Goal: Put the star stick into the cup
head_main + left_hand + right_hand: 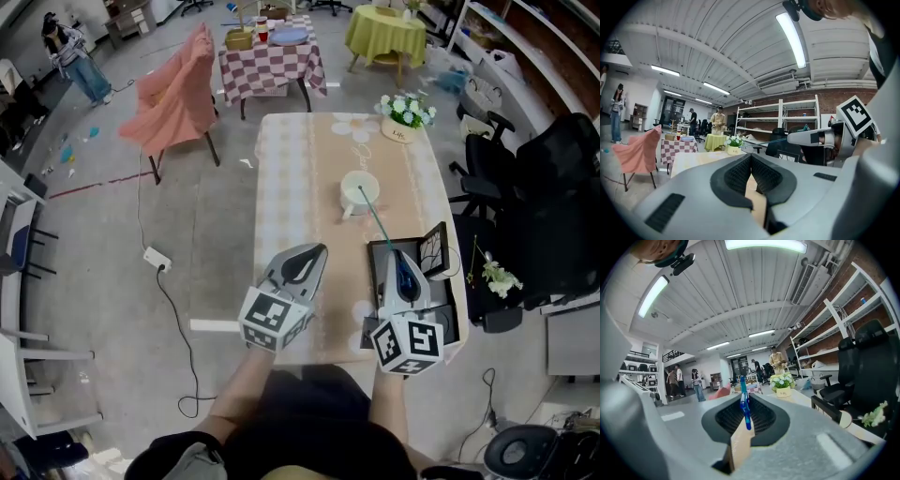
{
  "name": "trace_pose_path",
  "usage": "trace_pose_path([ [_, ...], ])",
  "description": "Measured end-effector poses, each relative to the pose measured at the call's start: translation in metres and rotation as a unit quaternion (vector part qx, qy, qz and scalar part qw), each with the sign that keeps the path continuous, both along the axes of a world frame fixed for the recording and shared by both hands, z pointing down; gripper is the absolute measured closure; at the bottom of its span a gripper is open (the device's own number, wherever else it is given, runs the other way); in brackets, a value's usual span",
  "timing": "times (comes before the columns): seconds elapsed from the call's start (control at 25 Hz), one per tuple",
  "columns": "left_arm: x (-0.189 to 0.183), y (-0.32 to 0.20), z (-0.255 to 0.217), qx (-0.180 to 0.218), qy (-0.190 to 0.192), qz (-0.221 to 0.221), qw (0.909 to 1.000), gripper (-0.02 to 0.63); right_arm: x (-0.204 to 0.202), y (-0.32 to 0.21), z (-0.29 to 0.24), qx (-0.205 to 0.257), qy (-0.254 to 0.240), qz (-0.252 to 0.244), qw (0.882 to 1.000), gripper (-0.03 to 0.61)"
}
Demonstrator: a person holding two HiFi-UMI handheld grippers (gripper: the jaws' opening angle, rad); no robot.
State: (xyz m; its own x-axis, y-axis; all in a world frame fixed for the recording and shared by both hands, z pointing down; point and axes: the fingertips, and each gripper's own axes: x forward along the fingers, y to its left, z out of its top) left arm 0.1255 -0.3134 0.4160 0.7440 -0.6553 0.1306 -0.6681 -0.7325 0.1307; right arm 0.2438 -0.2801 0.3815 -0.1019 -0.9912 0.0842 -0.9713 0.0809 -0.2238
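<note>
Jaws of the right gripper [399, 255] pinch the star stick [379, 223] by its tail, so its far end reaches out to the cup [359, 190]. Left gripper [307, 261] is pressed together and empty, probably just standing by.

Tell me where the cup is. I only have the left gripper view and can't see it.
Observer: The white cup stands on the table, ahead of the right gripper and short of the flower pot.
Operator: Stick gripped?
Observer: Yes. The right gripper view shows the jaws shut on the star stick, with its blue shaft between the pads.
Operator: Tip in the cup?
Observer: In the head view the tip overlaps the cup's opening. I cannot tell whether it is inside.
</note>
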Motion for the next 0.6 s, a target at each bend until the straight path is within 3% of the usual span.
trace_pose_path([
  [0.6, 0.022, -0.047, 0.023, -0.024, -0.007, -0.015, 0.9996, 0.604, 0.019, -0.054, 0.035, -0.044, 0.003, -0.014, 0.999, 0.557],
])
